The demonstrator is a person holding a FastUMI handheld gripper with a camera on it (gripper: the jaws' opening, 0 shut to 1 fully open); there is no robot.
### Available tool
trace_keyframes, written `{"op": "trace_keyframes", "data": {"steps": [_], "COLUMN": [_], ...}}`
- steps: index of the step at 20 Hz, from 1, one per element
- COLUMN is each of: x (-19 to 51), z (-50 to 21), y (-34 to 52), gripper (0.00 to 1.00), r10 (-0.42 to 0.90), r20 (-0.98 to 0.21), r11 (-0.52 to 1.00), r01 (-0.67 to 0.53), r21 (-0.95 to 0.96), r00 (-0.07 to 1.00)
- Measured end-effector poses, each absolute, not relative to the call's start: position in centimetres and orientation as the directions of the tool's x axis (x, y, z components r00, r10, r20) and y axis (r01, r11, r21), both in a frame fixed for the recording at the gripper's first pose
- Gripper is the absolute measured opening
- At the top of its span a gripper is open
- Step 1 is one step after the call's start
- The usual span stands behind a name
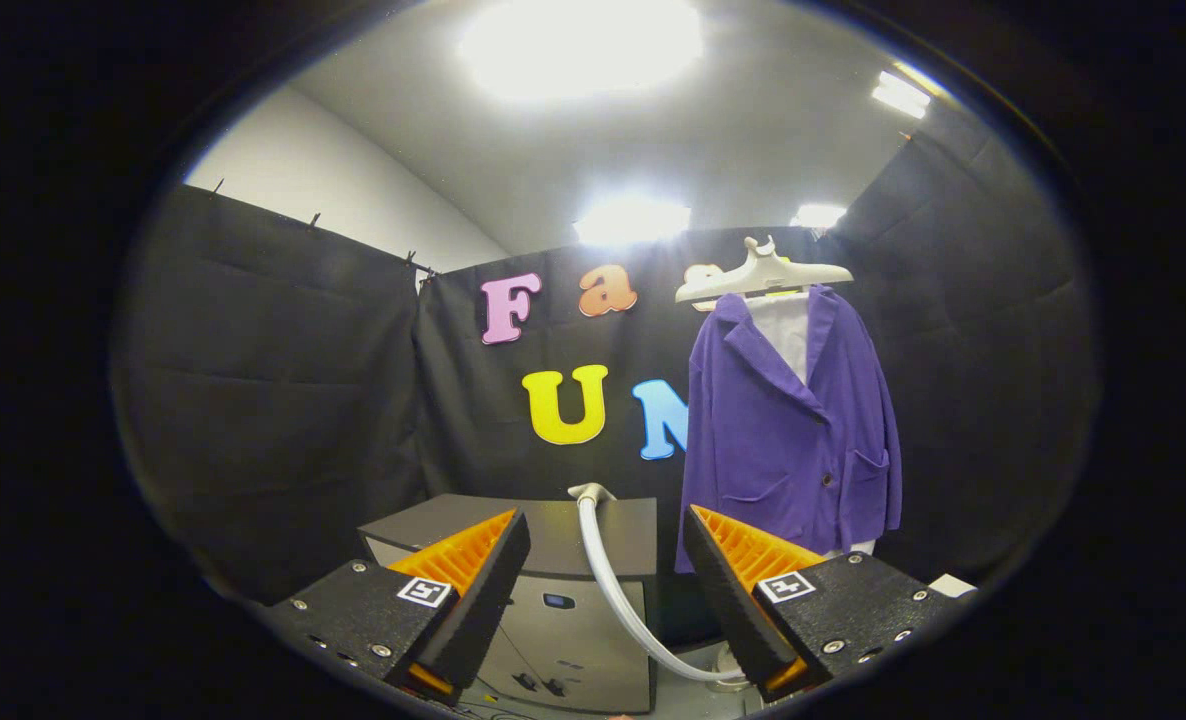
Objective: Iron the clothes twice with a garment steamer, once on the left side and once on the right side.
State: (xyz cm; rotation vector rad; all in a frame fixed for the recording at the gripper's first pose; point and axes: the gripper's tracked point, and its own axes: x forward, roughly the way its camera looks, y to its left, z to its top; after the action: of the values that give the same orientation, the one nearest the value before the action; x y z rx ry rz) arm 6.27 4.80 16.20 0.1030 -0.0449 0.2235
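Note:
A purple jacket hangs upright on a white hanger, beyond my right finger and a little above it. The grey steamer base unit stands low between the fingers. A white hose rises from near the floor to the unit's top, ending in a small white fitting. My gripper is open, its fingers wide apart with nothing held; the hose and the unit show in the gap. The steamer's head is hidden or too small to tell.
Black cloth walls close the booth on the left, back and right. Bright ceiling lamps glare overhead. A small white object sits low at the right, behind my right finger.

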Motion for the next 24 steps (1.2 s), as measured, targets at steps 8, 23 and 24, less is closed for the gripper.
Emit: {"op": "trace_keyframes", "data": {"steps": [8, 23, 24], "x": [15.9, 35.0, 36.1], "z": [19.9, 17.5, 17.2], "y": [6.3, 13.0, 13.3], "gripper": [0.95, 0.95, 0.94], "r10": [0.276, 0.404, 0.41], "r20": [-0.027, -0.248, -0.262], "r11": [0.958, 0.911, 0.908], "r01": [-0.272, -0.362, -0.364], "r21": [0.095, 0.196, 0.208], "r00": [0.961, 0.881, 0.874]}}
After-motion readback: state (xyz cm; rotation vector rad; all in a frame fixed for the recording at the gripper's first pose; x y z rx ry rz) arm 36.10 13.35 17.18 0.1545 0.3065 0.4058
